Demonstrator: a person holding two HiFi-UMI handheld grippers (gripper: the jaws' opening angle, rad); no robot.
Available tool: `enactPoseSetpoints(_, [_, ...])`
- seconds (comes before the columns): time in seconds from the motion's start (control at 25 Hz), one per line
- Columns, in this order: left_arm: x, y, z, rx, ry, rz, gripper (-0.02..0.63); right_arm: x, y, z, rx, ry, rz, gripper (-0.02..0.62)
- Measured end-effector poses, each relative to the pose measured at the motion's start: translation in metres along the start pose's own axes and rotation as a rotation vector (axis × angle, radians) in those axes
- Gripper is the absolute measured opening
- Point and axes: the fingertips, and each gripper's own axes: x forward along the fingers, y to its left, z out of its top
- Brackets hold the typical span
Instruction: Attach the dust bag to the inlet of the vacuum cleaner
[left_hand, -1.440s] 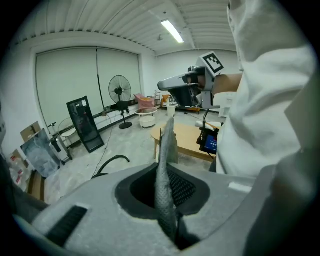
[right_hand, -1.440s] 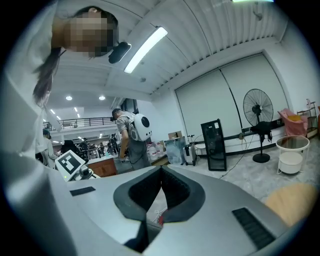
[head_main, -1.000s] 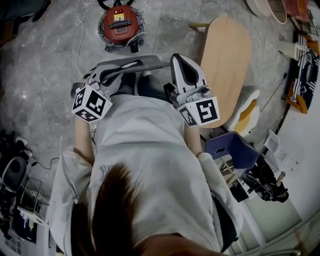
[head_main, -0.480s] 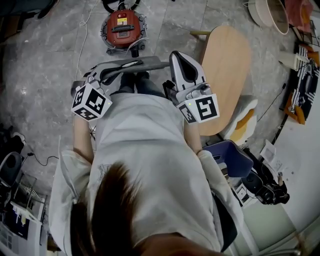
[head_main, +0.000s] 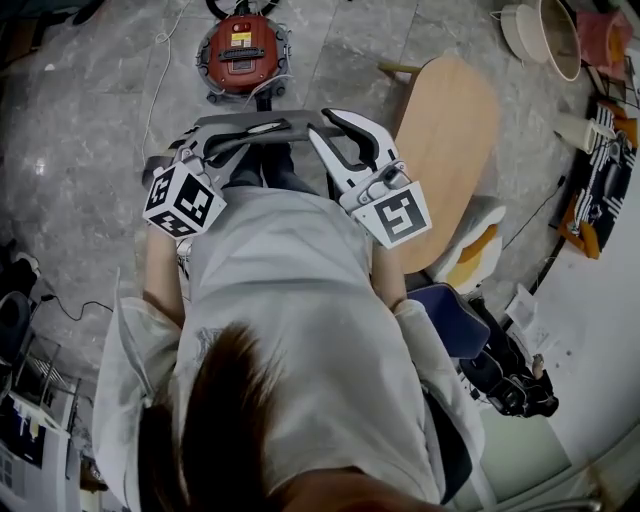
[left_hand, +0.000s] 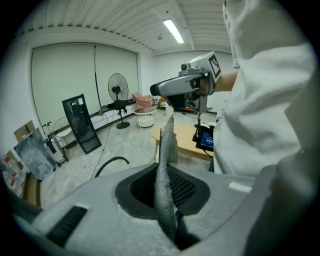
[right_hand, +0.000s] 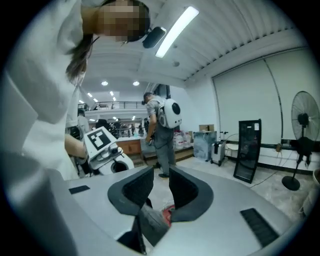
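Left gripper (left_hand: 166, 200) is clenched on one end of the grey mesh dust bag (left_hand: 162, 160), which runs as a taut strip in front of the person's white shirt (head_main: 290, 300) to the right gripper (right_hand: 159, 187). That gripper's jaws are opening, with the bag's other end lying low between them and the pads off it. Well ahead of the bag, the red vacuum cleaner (head_main: 240, 50) stands on the marbled floor (head_main: 90, 120), with a wooden table (head_main: 450, 150) to its right.
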Motion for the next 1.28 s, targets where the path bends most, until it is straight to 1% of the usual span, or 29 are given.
enactPoseSetpoints(0.08, [0.006, 0.002, -0.002, 0.014, 0.02, -0.01, 0.038, 0.008, 0.009, -0.021, -0.062, 0.122, 0.092, 0.104])
enactPoseSetpoints(0.2, [0.016, 0.001, -0.01, 0.04, 0.062, -0.026, 0.038, 0.02, 0.025, -0.052, -0.172, 0.282, 0.226, 0.158])
enactPoseSetpoints(0.28, [0.024, -0.001, -0.018, 0.062, 0.09, -0.037, 0.038, 0.028, 0.032, -0.072, -0.251, 0.36, 0.292, 0.183])
enactPoseSetpoints(0.44, [0.041, -0.006, -0.034, 0.101, 0.115, -0.049, 0.038, 0.041, 0.043, -0.114, -0.348, 0.484, 0.411, 0.173])
enactPoseSetpoints(0.52, [0.048, -0.006, -0.043, 0.098, 0.113, -0.049, 0.038, 0.046, 0.045, -0.136, -0.429, 0.552, 0.446, 0.17])
enactPoseSetpoints(0.6, [0.057, -0.007, -0.051, 0.085, 0.106, -0.049, 0.038, 0.05, 0.044, -0.157, -0.52, 0.609, 0.466, 0.136])
enactPoseSetpoints(0.68, [0.066, -0.009, -0.06, 0.076, 0.1, -0.046, 0.038, 0.054, 0.044, -0.176, -0.577, 0.647, 0.486, 0.106])
enactPoseSetpoints(0.84, [0.089, -0.014, -0.085, 0.088, 0.117, -0.058, 0.038, 0.064, 0.044, -0.219, -0.614, 0.711, 0.509, 0.067])
enactPoseSetpoints(0.92, [0.106, -0.017, -0.103, 0.088, 0.137, -0.067, 0.038, 0.07, 0.043, -0.245, -0.613, 0.739, 0.515, 0.048])
enactPoseSetpoints(1.12, [0.156, -0.032, -0.156, 0.059, 0.19, -0.123, 0.038, 0.08, 0.045, -0.318, -0.524, 0.792, 0.559, 0.034])
enactPoseSetpoints(1.2, [0.175, -0.037, -0.173, 0.032, 0.194, -0.139, 0.038, 0.082, 0.045, -0.343, -0.498, 0.809, 0.57, 0.032])
enactPoseSetpoints(1.28, [0.192, -0.04, -0.189, 0.002, 0.19, -0.143, 0.038, 0.086, 0.042, -0.365, -0.494, 0.828, 0.575, 0.032])
